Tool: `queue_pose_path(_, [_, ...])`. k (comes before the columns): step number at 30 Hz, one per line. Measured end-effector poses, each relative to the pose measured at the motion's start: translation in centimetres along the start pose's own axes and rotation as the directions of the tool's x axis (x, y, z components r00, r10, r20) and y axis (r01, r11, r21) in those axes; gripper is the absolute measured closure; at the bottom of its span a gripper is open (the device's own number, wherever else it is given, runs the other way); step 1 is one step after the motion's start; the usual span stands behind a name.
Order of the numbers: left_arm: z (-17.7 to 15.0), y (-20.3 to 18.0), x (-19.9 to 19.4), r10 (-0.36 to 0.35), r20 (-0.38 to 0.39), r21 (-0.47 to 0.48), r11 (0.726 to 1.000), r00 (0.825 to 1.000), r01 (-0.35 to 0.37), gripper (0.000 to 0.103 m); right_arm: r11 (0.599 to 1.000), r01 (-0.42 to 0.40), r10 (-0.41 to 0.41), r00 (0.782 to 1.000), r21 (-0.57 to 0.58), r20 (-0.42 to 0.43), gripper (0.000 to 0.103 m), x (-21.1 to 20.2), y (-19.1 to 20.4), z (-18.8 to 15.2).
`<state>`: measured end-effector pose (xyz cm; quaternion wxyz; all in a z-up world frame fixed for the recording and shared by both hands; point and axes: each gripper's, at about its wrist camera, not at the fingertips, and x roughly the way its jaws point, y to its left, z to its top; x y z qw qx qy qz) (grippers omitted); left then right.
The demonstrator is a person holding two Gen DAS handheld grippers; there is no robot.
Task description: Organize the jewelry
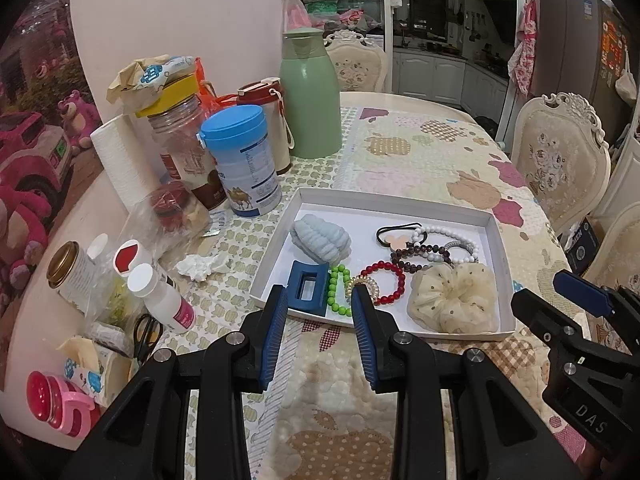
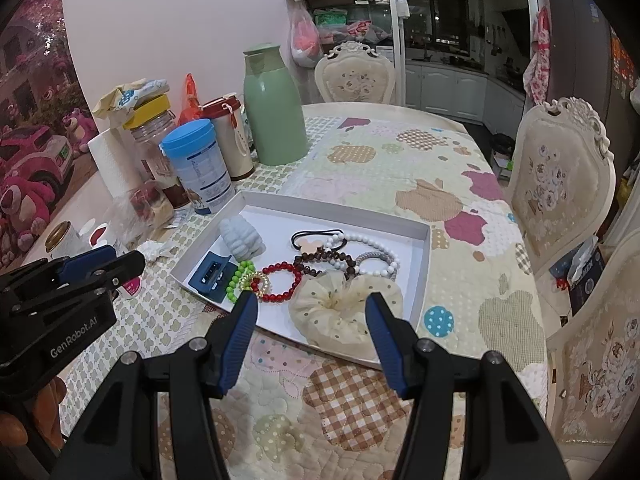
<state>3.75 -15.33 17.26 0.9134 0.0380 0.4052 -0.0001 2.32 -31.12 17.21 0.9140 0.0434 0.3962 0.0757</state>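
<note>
1. Quilted apple-patterned cloth covers the bench [image 2: 400, 168], in a dining room open to a kitchen.
2. On it lies a shallow white cardboard tray [image 2: 424, 264] holding all the jewelry in view: cream dotted scrunchie [image 2: 340, 312], pale blue knitted scrunchie [image 1: 320, 240], navy rectangular hair clip [image 1: 308, 288], and red [image 2: 280, 280], green [image 1: 338, 290], white [image 2: 368, 248] and brown bead bracelets overlapping.
3. Gathered, yet jumbled; whether sorting is due or finished is unclear.
4. Left claw [image 1: 320, 300] and right claw [image 2: 312, 308] hover spread, empty, before the tray.
5. Readable: "GenRobot.AI", "DAS".
</note>
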Motion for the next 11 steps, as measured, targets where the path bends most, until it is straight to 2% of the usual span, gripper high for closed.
queue_pose_path(11, [-0.12, -0.43, 0.77, -0.028, -0.015, 0.012, 1.000, 1.000, 0.028, 0.078, 1.000, 0.011, -0.011, 1.000, 0.005, -0.016, 0.044, 0.18, -0.97, -0.65])
